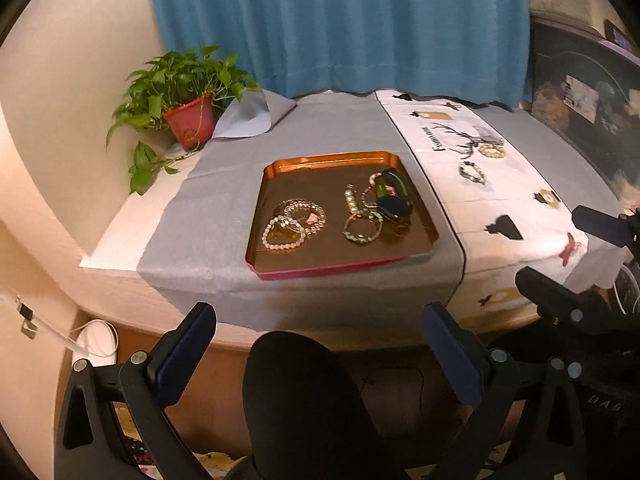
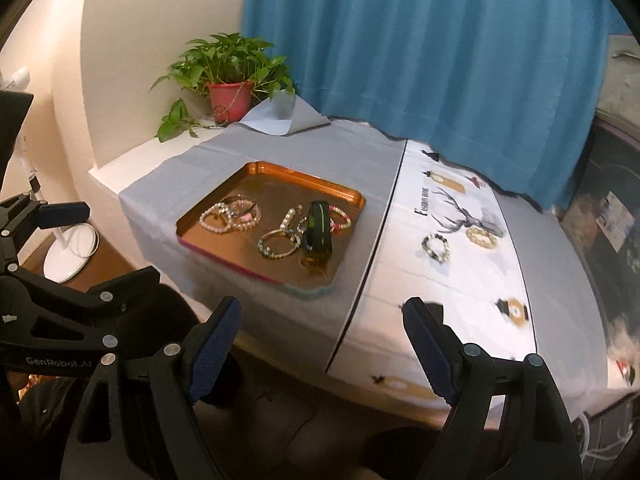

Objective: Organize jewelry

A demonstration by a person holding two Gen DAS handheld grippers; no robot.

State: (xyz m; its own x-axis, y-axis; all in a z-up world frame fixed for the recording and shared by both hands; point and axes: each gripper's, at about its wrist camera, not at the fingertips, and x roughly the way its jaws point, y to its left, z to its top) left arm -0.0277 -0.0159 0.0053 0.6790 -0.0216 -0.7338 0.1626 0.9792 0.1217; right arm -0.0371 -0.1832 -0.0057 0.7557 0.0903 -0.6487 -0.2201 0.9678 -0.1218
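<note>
Blue curtain [image 1: 340, 24] is hanging behind a desk [image 1: 224, 208] under grey cloth, w/ a potted plant [image 1: 180, 96] sitting at its far left corner. Copper tray [image 1: 280, 168] is lying mid-desk near the front edge, holding most of the jewelry: pale bead bracelets [image 1: 294, 222] at tray's left, a green bead ring [image 1: 362, 232] and a dark bangle [image 1: 394, 194] at its right. Right of the tray, on the white printed runner [image 2: 460, 280], two bracelets are lying apart: a dark-bead one [image 2: 437, 247] and a cream one [image 2: 483, 238]. Both tongs are hovering off the front edge, nothing btwn jaws: left gripper [image 1: 320, 354] is gaping fully, right gripper [image 2: 322, 350] wide too. Looks like a btwn-picks step; next move prob needs a reach fwd to one tray bracelet, jaws straddling it
</note>
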